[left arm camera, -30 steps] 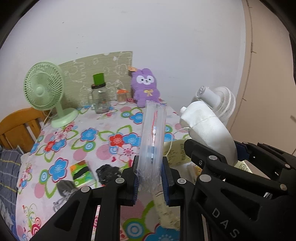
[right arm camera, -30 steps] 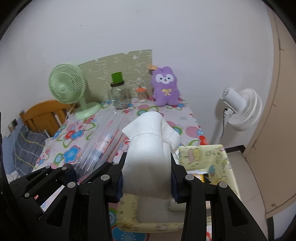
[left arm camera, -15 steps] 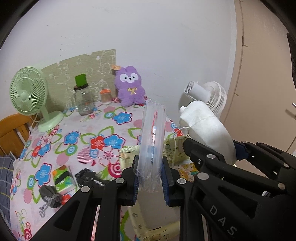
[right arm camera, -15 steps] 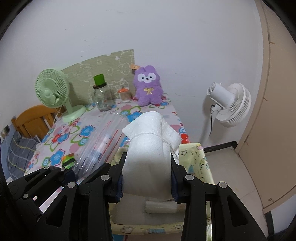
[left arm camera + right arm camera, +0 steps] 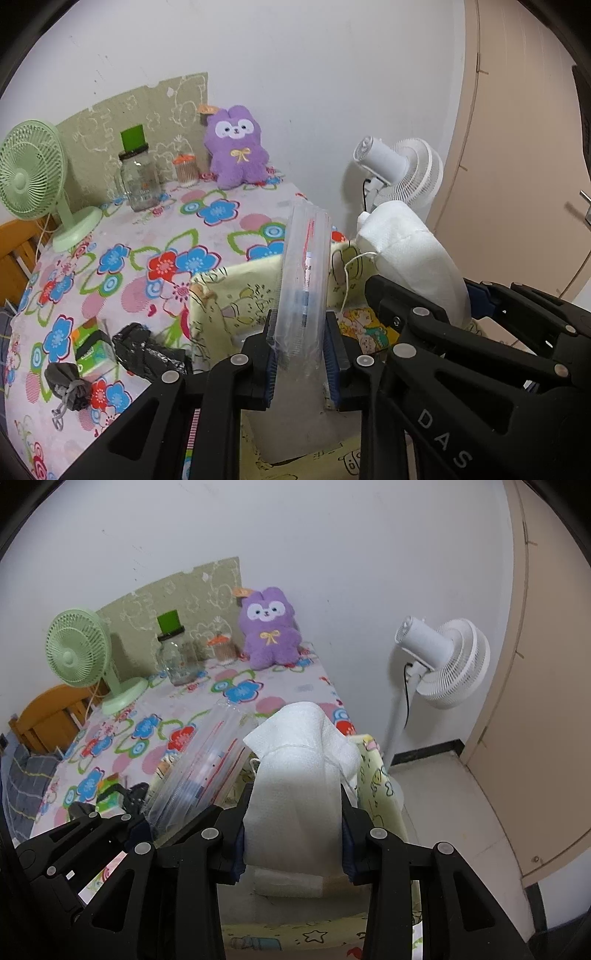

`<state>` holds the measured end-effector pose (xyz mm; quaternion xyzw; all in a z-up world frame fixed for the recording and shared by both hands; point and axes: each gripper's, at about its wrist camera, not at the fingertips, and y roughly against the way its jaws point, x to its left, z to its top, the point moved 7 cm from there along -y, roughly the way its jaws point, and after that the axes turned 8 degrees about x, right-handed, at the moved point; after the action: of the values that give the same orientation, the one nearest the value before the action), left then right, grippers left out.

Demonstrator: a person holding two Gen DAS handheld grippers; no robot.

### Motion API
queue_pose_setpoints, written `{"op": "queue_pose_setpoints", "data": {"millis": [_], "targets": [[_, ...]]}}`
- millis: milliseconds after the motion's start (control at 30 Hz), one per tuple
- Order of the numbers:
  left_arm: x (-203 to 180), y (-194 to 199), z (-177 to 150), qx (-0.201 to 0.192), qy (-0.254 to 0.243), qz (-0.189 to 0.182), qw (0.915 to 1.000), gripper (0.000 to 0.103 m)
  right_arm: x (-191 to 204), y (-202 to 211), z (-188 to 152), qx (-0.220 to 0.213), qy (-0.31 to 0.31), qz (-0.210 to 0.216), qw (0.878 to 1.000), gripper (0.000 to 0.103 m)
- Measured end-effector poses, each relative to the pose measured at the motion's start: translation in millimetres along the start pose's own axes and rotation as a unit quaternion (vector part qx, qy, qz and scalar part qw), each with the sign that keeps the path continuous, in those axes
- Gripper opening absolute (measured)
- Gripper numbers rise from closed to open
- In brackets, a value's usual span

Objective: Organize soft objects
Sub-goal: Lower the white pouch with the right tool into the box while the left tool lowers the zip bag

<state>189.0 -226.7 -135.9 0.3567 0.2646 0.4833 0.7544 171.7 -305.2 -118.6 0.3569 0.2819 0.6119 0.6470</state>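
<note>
My left gripper (image 5: 301, 354) has a flat pack of clear plastic bags (image 5: 304, 273) standing upright between its blue pads; the jaws are opening, and the pads still touch the pack. My right gripper (image 5: 293, 845) is shut on a folded white soft bundle (image 5: 299, 775) with a thin string. Both hang side by side over a yellow cartoon-print fabric bin (image 5: 229, 291) that stands against the table's right edge. The pack of bags (image 5: 199, 771) shows to the left in the right wrist view. A white slab lies at the bin's bottom.
On the floral tablecloth (image 5: 110, 266) are a purple plush (image 5: 236, 147), a glass jar (image 5: 138, 177), a green desk fan (image 5: 29, 173), black bags (image 5: 147, 354) and a green packet (image 5: 90, 350). A white floor fan (image 5: 443, 661) and a beige door stand to the right.
Both grippers have moved right and down, from above the table to above the yellow bin, each with its load still between the pads.
</note>
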Motion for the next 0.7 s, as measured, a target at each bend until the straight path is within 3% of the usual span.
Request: {"op": "queue_pose_setpoints", "data": {"millis": [433,500,700], "targets": [[-1,-12,-10,0.024,-0.003,0.004,0.9997,0.045,-4,-21,-8,0.023,-0.015,0.011,1.0,0.045],[0,-13,-10,0.026,-0.002,0.001,0.9997,0.052,-3,-22,-8,0.024,-0.014,0.016,0.999,0.048],[3,-10,-10,0.024,-0.001,0.01,0.9997,0.058,-2,-19,-8,0.02,-0.015,0.003,1.0,0.062]]}}
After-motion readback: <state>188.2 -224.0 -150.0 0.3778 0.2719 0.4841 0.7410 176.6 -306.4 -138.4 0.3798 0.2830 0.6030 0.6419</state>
